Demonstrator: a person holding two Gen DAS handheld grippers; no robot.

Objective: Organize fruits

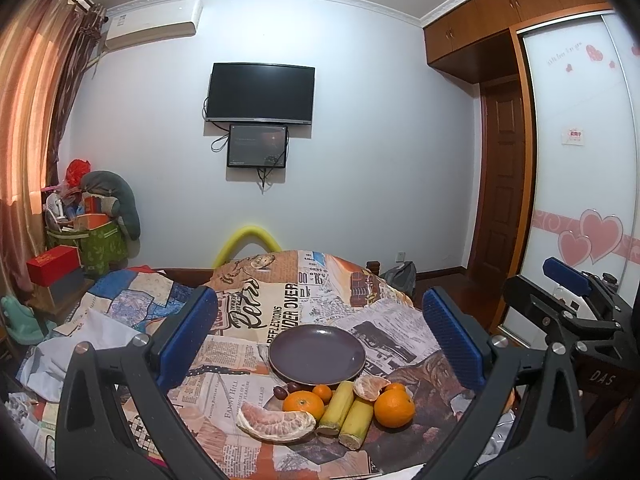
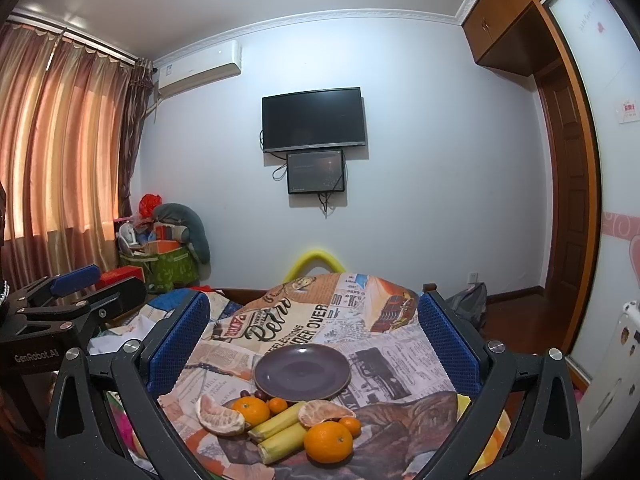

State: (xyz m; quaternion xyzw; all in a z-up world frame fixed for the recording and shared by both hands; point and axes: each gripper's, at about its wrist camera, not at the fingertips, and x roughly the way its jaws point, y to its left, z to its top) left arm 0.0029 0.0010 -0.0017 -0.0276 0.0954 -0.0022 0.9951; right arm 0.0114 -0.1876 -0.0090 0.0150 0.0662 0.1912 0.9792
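A: Progress on the desk (image 1: 256,320)?
B: None visible. Purple plate (image 1: 317,354) bare, at the middle of the newspaper-print cloth.
A: And the fruit?
B: All heaped on the cloth just in front of the plate: peeled segment (image 1: 275,421), two yellow stalks (image 1: 347,414), big oranges (image 1: 394,408), small oranges (image 1: 322,392), dark dates (image 1: 286,389) at the plate's rim.
A: Grippers?
B: Left gripper (image 1: 320,340) spread wide, nothing held. Right gripper (image 2: 314,348) likewise spread and empty, hovering short of the pile.
A: Left to do?
B: Seemingly everything: every piece to be moved onto the plate.
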